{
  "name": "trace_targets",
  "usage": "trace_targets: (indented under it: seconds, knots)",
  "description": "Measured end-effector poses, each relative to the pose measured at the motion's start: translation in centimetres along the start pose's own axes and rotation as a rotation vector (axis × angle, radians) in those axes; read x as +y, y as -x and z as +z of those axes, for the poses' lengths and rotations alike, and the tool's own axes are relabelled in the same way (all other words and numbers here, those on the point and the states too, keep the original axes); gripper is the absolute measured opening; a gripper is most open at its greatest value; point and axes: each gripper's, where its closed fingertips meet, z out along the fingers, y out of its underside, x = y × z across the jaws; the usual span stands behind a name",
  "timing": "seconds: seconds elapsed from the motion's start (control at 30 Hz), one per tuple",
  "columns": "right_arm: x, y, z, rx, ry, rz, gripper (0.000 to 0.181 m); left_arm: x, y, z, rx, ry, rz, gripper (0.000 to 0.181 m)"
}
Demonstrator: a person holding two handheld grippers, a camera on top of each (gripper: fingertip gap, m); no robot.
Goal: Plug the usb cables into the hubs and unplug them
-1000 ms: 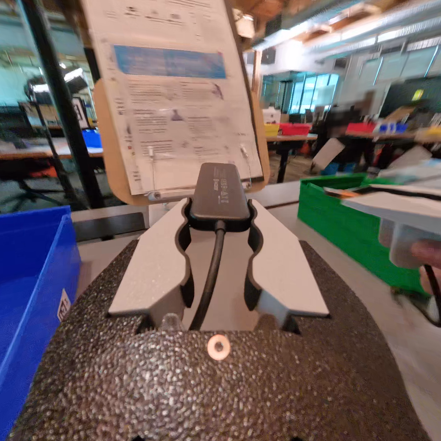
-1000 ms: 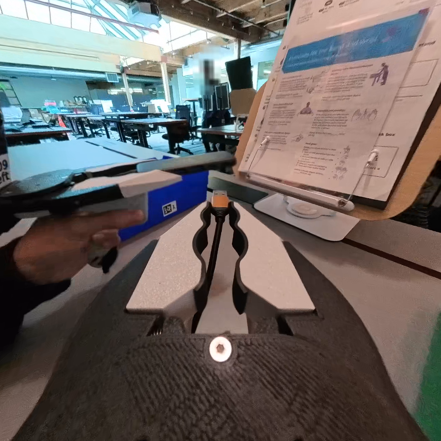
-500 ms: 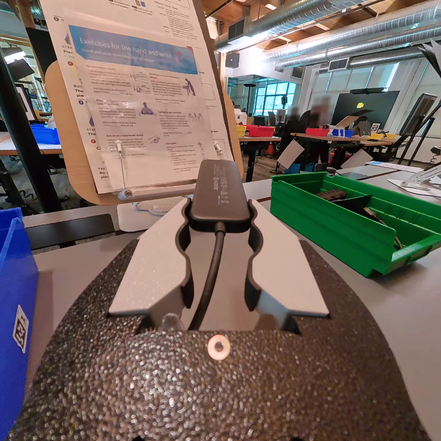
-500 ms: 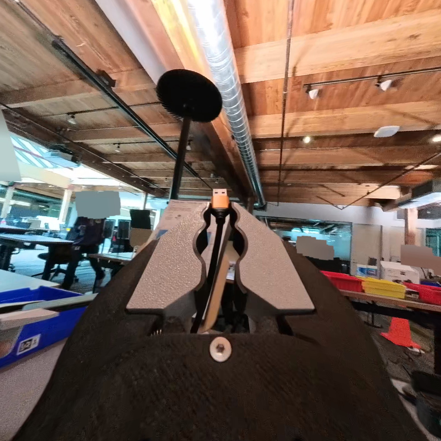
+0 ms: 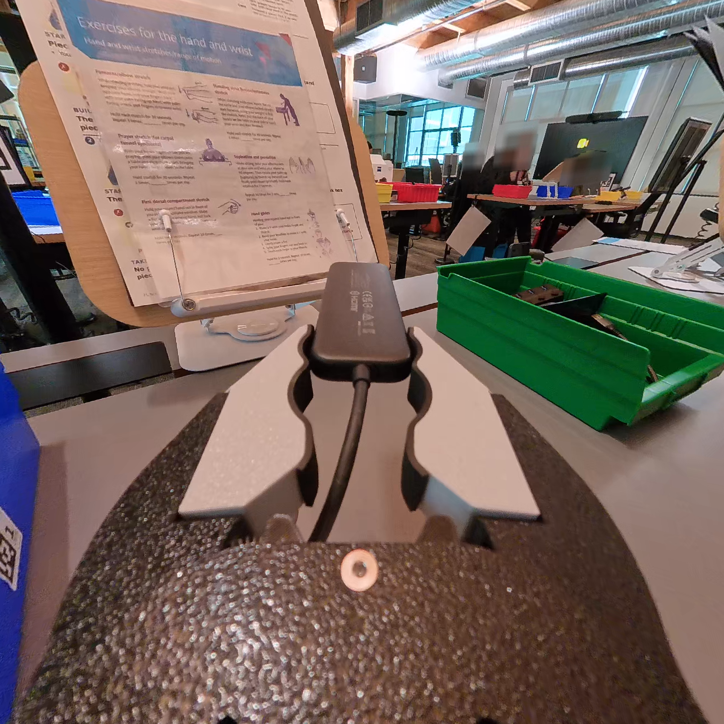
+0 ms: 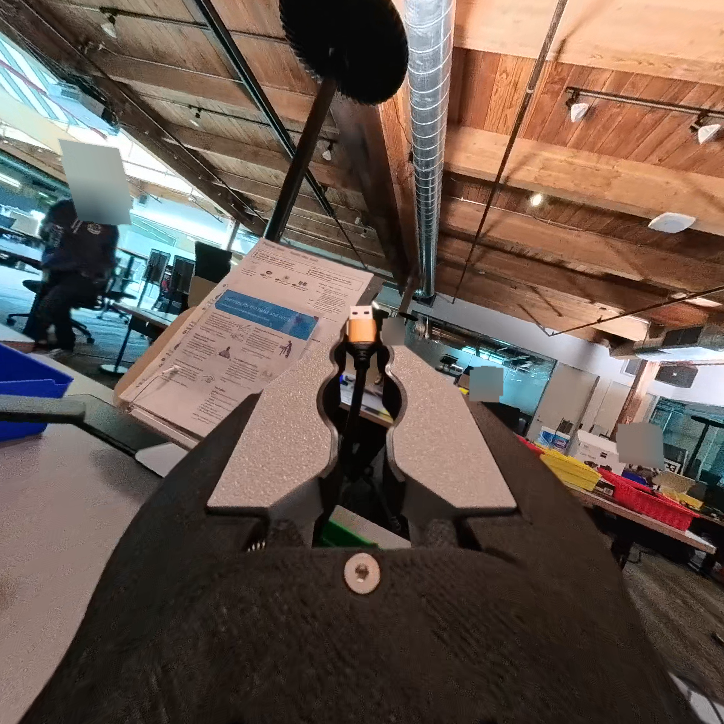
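Left wrist view: the left gripper [image 5: 359, 354] sits at frame centre, its two grey fingers [image 5: 250, 438] pinching the near end of a dark grey USB hub [image 5: 358, 313], which projects forward and slightly upward from the tips. The hub's own black lead [image 5: 344, 450] runs back between the fingers toward the camera. Behind the hub, upper left of the frame, a document stand [image 5: 51, 203] holds printed sheets; a green bin [image 5: 548, 352] with dark items inside occupies the right middle, and the edge of a blue bin [image 5: 15, 489] shows at lower left. All rest on a grey table [image 5: 627, 489]. Right wrist view: the right gripper [image 6: 361, 348], at frame centre, is pressed together on a black USB cable [image 6: 354, 407] just behind its orange-sleeved plug [image 6: 361, 327], whose metal tip points upward and away, toward the ceiling. The document stand lies at centre left; the other gripper's dark outline enters from the left edge, apart from the plug. Assessment: hub and plug are each secured but well apart and not aligned, so the step in hand is the approach before insertion. The next move calls for tilting the plug down, bringing it level with a port on the hub, and matching its orientation before pushing in. Which hub face carries the ports cannot be determined from these views.
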Motion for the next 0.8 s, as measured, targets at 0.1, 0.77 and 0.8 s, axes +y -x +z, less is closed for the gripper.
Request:
trace_targets:
  seconds: [0.1,0.77,0.8]
  knots:
    - [2.3,0.3,1.7,-0.067,0.093,-0.027,0.013,0.1,-0.1,0.0,0.009,0.005,0.001,0.045]
    - [15.9,3.6,-2.9,-0.316,0.874,0.057,0.014,0.9,-1.5,0.3,0.108,0.038,-0.002,0.045]
    - [17.0,4.5,-4.0,-0.359,0.945,0.092,0.013,0.9,-2.2,0.3,0.149,0.038,0.006,0.045]
